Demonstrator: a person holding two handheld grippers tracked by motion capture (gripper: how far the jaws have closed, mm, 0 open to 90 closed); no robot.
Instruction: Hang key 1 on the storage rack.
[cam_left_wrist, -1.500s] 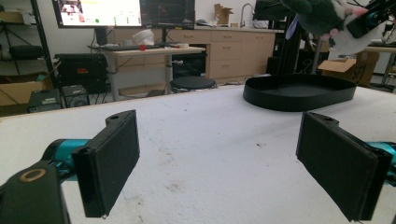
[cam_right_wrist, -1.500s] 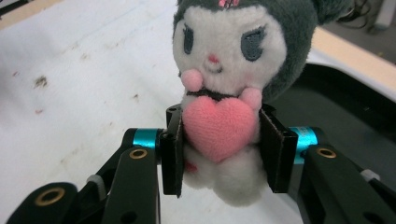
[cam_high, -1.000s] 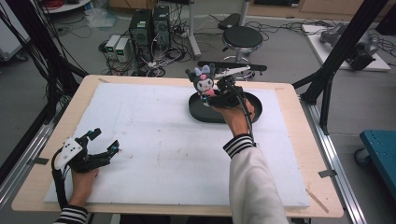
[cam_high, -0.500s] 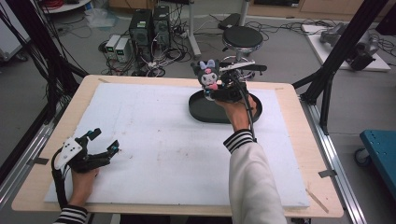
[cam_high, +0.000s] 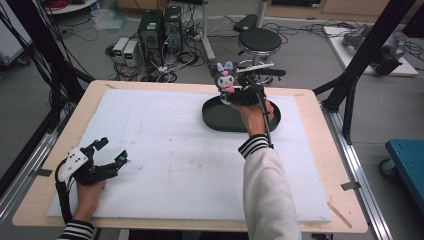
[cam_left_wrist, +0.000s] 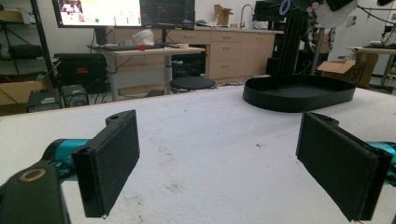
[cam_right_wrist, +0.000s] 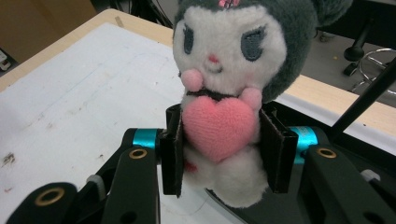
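A plush doll (cam_right_wrist: 224, 112), grey-hooded with a white face and a pink heart on its chest, is upright at centre frame, above the black tray (cam_high: 217, 117).

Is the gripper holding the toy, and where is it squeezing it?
Yes. The right gripper clamps the plush toy by its body, a pad on each side of the pink heart. The left gripper holds nothing.

Grey-and-white plush toy (cam_right_wrist: 229, 93), pink heart (cam_right_wrist: 219, 126), black tray (cam_high: 220, 117).
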